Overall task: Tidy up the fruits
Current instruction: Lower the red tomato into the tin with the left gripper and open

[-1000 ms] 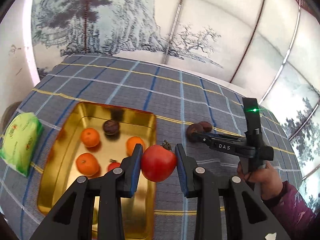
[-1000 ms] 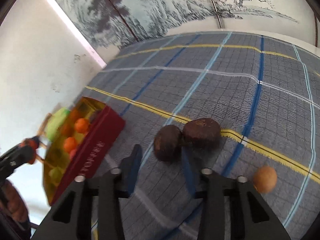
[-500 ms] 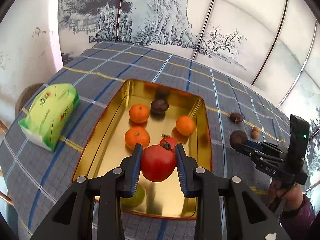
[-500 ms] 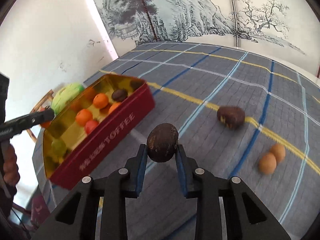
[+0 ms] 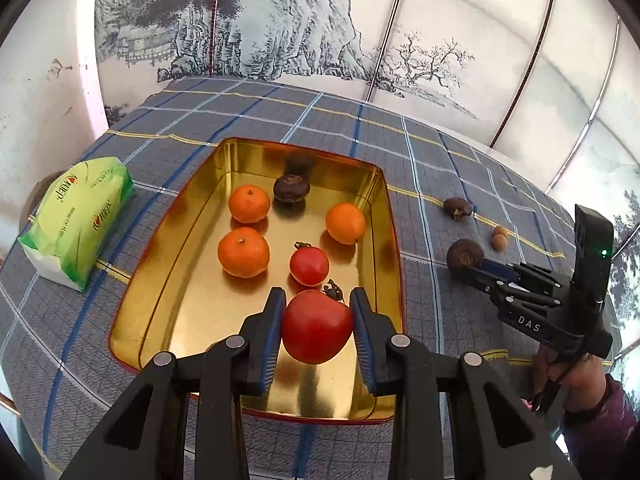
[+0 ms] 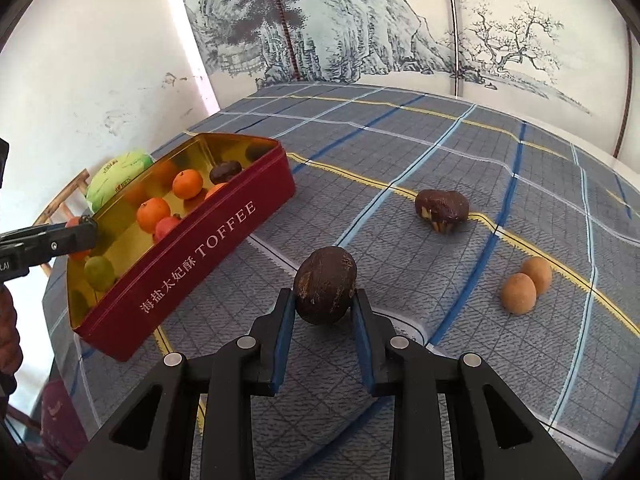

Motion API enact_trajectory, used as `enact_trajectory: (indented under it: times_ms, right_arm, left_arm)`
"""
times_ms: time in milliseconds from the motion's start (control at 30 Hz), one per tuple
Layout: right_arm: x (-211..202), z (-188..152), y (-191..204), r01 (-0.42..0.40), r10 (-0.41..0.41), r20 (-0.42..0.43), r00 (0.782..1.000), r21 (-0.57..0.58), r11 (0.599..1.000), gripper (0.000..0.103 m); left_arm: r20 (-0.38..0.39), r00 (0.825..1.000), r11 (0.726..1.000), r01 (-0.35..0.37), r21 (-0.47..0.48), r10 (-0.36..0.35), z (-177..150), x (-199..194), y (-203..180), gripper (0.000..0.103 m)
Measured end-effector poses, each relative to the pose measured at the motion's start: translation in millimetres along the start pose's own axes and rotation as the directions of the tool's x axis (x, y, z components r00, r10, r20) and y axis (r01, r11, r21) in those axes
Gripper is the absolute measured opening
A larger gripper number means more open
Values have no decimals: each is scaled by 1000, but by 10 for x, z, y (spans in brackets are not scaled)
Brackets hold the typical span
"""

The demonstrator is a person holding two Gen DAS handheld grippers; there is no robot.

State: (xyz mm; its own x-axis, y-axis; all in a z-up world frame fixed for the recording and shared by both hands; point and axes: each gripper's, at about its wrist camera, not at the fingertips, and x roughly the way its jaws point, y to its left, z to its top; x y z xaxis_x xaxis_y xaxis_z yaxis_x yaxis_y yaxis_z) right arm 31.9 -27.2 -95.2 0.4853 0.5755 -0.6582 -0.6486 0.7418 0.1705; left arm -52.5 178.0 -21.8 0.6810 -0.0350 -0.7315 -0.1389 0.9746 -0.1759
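My left gripper [image 5: 316,322] is shut on a big red tomato [image 5: 317,327] and holds it over the near end of the gold toffee tin [image 5: 168,236]. The tin holds three oranges [image 5: 243,252], a small tomato [image 5: 309,266] and a dark brown fruit [image 5: 291,188]; the right wrist view also shows a green fruit [image 6: 99,273] in it. My right gripper [image 6: 325,314] is shut on a dark brown fruit [image 6: 325,290], held above the cloth right of the tin [image 6: 192,252]. It shows in the left wrist view [image 5: 472,266] too.
Another dark brown fruit [image 6: 441,209] and two small tan fruits [image 6: 519,293] lie on the checked cloth [image 6: 400,152] to the right. A green tissue pack [image 5: 76,220] lies left of the tin. A painted screen [image 5: 320,20] stands behind the table.
My left gripper has carried the tomato from beside the tin to over its near end. My right gripper closed on a brown fruit, lifted it, and has moved toward the tin.
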Motion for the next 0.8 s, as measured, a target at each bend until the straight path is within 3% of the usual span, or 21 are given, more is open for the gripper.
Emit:
enact_trajectory:
  times_ms: [800]
  right_arm:
    - [94, 11, -47, 11, -10, -40, 999, 24, 1000, 30]
  left_arm:
    - [4, 1000, 999, -24, 30, 24, -46, 132, -14, 29]
